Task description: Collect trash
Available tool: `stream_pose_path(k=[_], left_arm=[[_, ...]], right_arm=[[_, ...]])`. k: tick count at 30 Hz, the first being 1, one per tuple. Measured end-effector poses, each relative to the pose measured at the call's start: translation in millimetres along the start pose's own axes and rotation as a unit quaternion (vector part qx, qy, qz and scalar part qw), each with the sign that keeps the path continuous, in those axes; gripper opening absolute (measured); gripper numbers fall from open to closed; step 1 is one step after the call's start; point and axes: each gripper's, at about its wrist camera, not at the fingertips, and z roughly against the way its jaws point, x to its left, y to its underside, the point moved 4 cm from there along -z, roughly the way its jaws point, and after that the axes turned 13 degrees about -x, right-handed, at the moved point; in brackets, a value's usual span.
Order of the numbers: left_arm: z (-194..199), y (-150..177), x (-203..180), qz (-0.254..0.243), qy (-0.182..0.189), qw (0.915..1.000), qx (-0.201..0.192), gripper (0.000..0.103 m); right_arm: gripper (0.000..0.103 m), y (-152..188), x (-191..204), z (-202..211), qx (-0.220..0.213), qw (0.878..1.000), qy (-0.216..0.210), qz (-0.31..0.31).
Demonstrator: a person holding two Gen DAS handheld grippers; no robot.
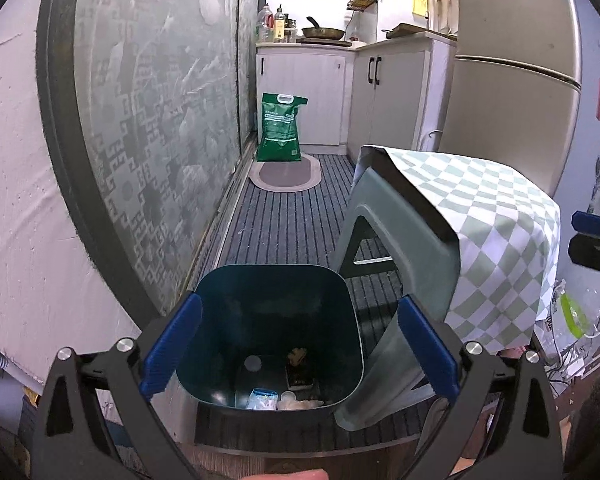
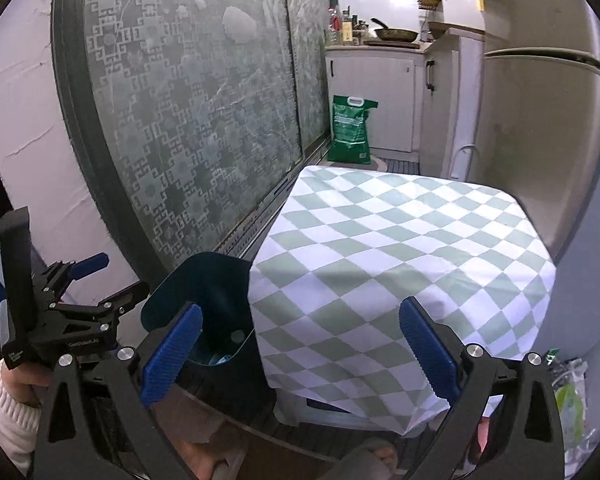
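Note:
A dark teal trash bin [image 1: 220, 312] stands on the floor left of a stool draped in a green-and-white checked cloth [image 1: 496, 232]. Several pieces of trash [image 1: 296, 364] lie at its bottom, among them a brown scrap, a blue-white wrapper and a white cap. My left gripper [image 1: 300, 350] hovers above the bin's mouth, open and empty. My right gripper [image 2: 300, 352] is open and empty above the near edge of the checked cloth [image 2: 400, 248], with the bin [image 2: 204, 292] just to its left. The left gripper [image 2: 88, 284] shows in the right wrist view.
A patterned frosted sliding door [image 1: 152, 128] runs along the left. A fridge [image 1: 516, 72] stands right of the stool. A green sack [image 1: 280, 128] and an oval mat [image 1: 286, 174] lie by white cabinets [image 1: 304, 92]. Plastic bags [image 2: 568, 396] sit at the right.

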Motion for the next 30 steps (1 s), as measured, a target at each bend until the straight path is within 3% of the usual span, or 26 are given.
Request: stream_pose_path(k=[30], left_arm=[[0.2, 0.2, -4.4, -0.003, 0.003, 1.0, 0.001, 0.1]], right_arm=[[0.099, -0.7, 1.6, -2.5, -0.003, 1.0, -0.006, -0.003]])
